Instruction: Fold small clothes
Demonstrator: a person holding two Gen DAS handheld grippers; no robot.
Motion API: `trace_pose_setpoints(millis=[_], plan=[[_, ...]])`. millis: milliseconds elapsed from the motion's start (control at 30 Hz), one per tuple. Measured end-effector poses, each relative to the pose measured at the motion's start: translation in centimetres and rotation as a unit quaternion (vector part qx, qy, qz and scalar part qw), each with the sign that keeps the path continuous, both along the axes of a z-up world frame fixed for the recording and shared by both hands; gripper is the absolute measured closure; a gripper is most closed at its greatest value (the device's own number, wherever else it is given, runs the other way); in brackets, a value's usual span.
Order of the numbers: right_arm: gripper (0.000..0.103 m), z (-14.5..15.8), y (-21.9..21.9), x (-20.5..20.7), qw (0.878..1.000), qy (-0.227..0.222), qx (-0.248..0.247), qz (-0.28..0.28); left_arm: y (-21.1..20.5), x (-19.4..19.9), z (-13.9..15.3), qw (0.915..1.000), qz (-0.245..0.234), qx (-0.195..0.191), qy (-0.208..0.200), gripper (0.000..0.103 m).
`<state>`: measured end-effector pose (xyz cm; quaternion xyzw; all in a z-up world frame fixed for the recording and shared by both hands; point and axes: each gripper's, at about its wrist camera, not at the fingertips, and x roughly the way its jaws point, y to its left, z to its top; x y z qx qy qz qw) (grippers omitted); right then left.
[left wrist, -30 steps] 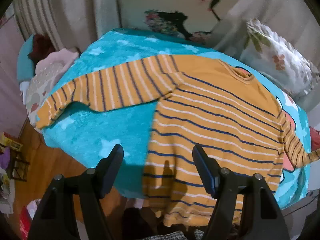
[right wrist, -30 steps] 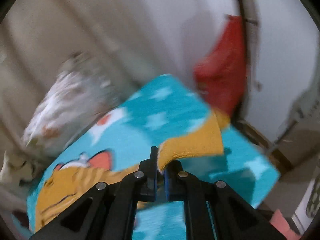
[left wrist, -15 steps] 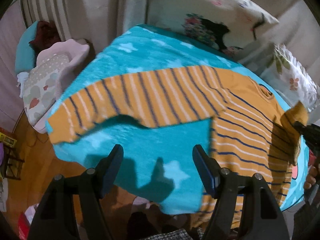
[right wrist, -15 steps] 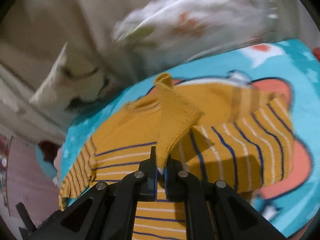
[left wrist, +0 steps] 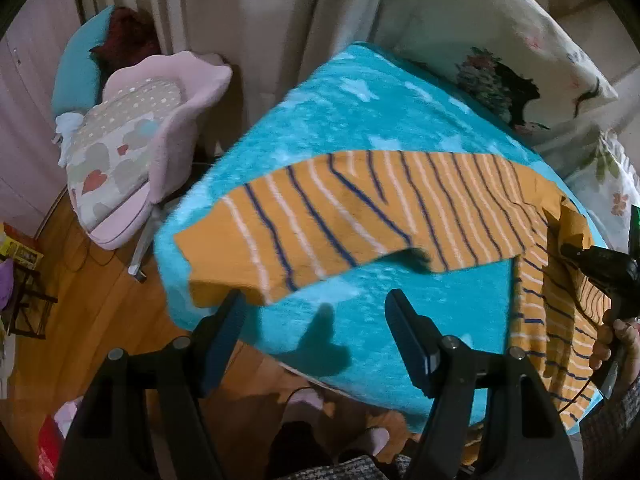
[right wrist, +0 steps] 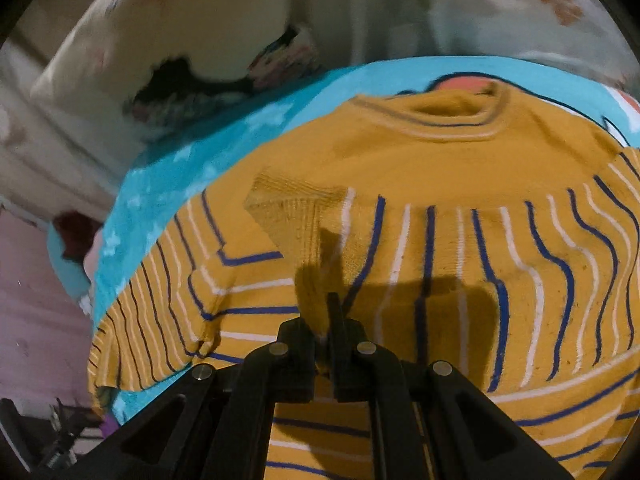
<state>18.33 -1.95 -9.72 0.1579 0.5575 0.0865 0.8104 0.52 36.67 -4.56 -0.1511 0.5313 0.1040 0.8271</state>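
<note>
Striped sweater [right wrist: 440,208] lay spread on turquoise blanket [left wrist: 352,120]. Right hand-held gripper [right wrist: 325,320] pinched sweater cuff over body. Left hand-held gripper [left wrist: 316,320] wide apart, holding nothing, near outstretched sleeve [left wrist: 360,212].

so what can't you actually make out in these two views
- Left wrist view: the sweater hem, hidden behind the left gripper and the frame's bottom edge.
- Right wrist view: the cuff end, pinched inside the right gripper.
- Right wrist view: the pillow print, motion-blurred.
</note>
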Motion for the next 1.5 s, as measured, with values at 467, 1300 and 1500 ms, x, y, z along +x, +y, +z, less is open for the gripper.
trace_pose_setpoints(millis=[467, 1300, 1500], plan=[[0.063, 0.8, 11.0, -1.1, 0.991, 0.006, 0.010, 0.132, 7.0, -0.4, 0.2, 0.9975, 0.068, -0.010, -0.016, 0.032], [0.062, -1.6, 41.4, -16.3, 0.761, -0.238, -0.311, 0.517, 20.5, -11.6, -0.2, 0.9662, 0.257, -0.017, -0.012, 0.032], [0.094, -1.5, 42.9, -17.0, 0.761, -0.251, -0.292, 0.523, 20.1, -10.7, -0.4, 0.9694, 0.245, -0.017, -0.013, 0.032]])
